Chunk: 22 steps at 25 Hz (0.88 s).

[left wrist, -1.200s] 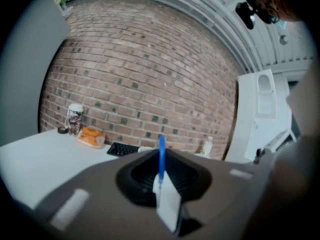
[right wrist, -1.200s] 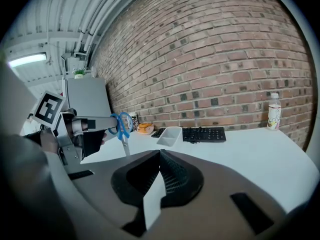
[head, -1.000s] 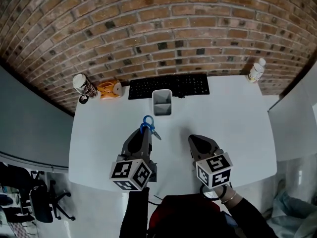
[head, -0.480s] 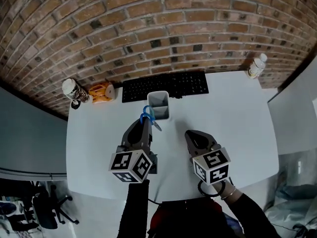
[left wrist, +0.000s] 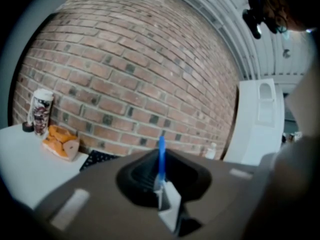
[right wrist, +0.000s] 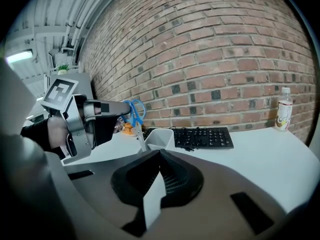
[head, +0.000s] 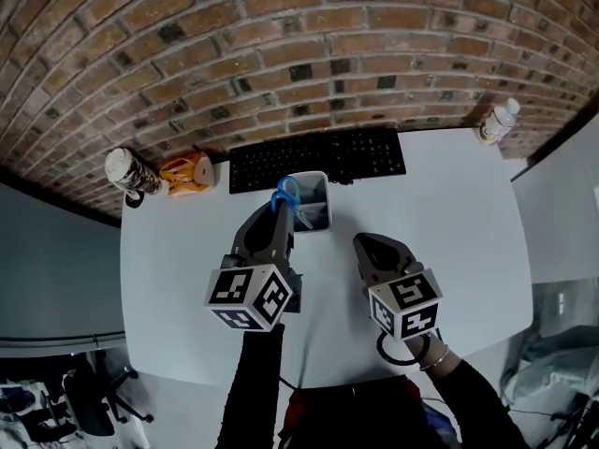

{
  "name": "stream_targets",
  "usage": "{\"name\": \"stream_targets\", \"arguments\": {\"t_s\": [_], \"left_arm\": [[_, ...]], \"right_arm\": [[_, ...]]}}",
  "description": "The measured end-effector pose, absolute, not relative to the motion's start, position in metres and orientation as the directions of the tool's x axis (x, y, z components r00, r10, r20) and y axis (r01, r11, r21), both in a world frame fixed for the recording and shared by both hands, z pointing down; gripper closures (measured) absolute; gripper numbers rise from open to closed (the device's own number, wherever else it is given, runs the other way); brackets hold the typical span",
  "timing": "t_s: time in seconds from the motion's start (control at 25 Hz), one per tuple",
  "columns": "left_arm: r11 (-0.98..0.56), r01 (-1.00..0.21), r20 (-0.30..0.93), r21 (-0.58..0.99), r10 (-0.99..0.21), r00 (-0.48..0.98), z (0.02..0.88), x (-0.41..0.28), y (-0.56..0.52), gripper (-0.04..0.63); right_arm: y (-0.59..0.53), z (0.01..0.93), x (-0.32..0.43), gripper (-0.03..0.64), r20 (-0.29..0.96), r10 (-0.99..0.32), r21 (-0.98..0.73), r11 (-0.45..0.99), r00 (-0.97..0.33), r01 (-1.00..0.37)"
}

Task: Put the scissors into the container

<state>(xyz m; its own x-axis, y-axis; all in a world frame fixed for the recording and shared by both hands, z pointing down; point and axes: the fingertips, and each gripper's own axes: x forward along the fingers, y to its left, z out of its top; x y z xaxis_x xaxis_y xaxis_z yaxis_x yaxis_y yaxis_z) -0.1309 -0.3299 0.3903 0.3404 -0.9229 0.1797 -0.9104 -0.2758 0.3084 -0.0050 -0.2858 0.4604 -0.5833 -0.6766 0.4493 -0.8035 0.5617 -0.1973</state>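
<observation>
- Between the closed jaws of the left gripper [head: 276,221], blue-handled scissors [head: 285,195] are gripped, handles up.
- Just ahead of its tip, the white container [head: 324,221] is seen; blades are pointed down at its rim.
- To its right, the right gripper [head: 366,249] is held shut, empty.
- Far right, a bottle [head: 496,122] is seen; its label cannot be read.

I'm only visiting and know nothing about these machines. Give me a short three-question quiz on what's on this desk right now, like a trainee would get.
1. True or false: the left claw is shut on the scissors.
2. What lies right behind the white container? A) the keyboard B) a laptop C) a plate
3. Fill in: the scissors' handles are ____ in colour.

Key: 1 true; 2 A; 3 blue.
</observation>
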Motion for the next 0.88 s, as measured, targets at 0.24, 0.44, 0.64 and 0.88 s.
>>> {"name": "stream_targets", "arguments": {"t_s": [0.24, 0.44, 0.64, 0.88], "left_arm": [[-0.287, -0.897, 0.193, 0.335, -0.911, 0.363, 0.407, -0.138, -0.347, 0.563], [-0.294, -0.882, 0.220, 0.367, -0.894, 0.390, 0.429, -0.137, -0.355, 0.565], [-0.302, -0.867, 0.238, 0.396, -0.878, 0.414, 0.446, -0.132, -0.361, 0.565], [-0.308, -0.856, 0.246, 0.415, -0.868, 0.432, 0.456, -0.130, -0.367, 0.565]], "right_arm": [[-0.298, 0.468, -0.019, 0.607, 0.464, -0.679, -0.196, 0.548, -0.569, -0.813], [-0.305, 0.480, -0.023, 0.607, 0.486, -0.678, -0.197, 0.530, -0.552, -0.825], [-0.310, 0.490, -0.023, 0.607, 0.505, -0.677, -0.198, 0.513, -0.536, -0.835], [-0.318, 0.497, -0.026, 0.607, 0.521, -0.673, -0.194, 0.506, -0.526, -0.840]]}}
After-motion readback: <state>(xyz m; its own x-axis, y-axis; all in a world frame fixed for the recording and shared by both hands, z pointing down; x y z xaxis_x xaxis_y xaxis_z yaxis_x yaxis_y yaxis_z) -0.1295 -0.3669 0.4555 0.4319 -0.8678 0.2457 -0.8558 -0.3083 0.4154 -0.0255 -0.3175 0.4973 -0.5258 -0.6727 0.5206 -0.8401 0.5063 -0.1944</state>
